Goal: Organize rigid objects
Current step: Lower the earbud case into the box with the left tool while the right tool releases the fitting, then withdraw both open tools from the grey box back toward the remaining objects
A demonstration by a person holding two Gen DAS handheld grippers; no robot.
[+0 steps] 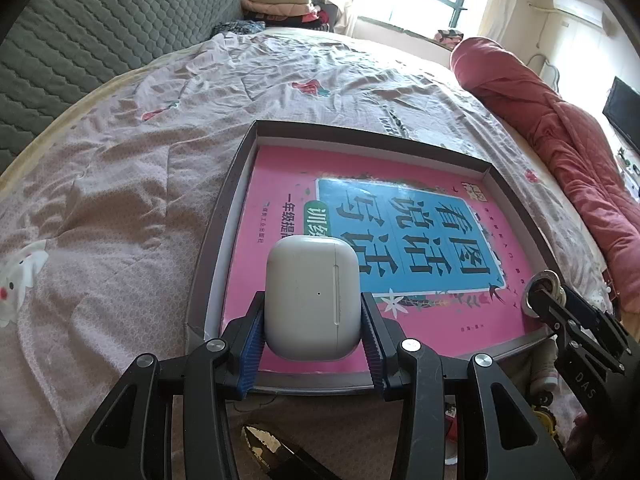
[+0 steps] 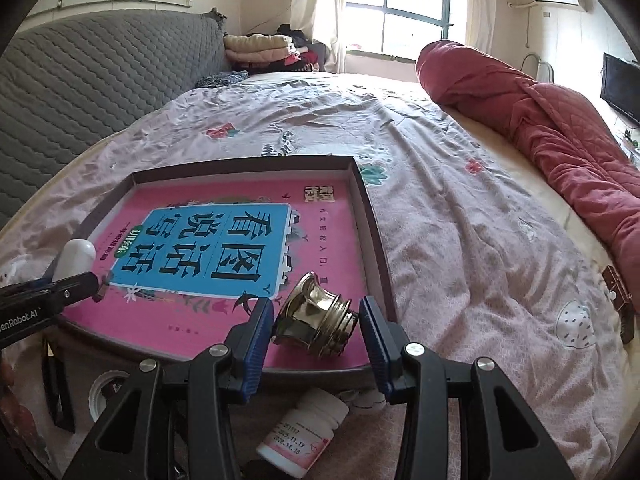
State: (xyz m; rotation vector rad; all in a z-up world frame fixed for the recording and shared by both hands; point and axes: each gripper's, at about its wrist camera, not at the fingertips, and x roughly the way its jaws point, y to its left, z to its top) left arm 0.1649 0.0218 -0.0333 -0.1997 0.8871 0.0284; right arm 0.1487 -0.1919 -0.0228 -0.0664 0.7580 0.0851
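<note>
The earbud case (image 1: 312, 300) is clamped between my left gripper (image 1: 313, 344) fingers and the brass fitting (image 2: 316, 316) between my right gripper (image 2: 316, 340) fingers, both over the tray (image 2: 376, 216), neither released, a pill bottle (image 2: 300, 436) left outside

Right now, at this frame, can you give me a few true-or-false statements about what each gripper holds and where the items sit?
1. The left gripper has a white earbud case between its jaws. True.
2. The right gripper holds a plastic pill bottle. False: a brass metal fitting sits between its jaws; the pill bottle lies on the bedspread below.
3. A pink book lies inside the shallow box. True.
4. The box sits on a wooden table. False: it rests on the bedspread.
5. The earbud case is over the far end of the box. False: it is over the near edge.
</note>
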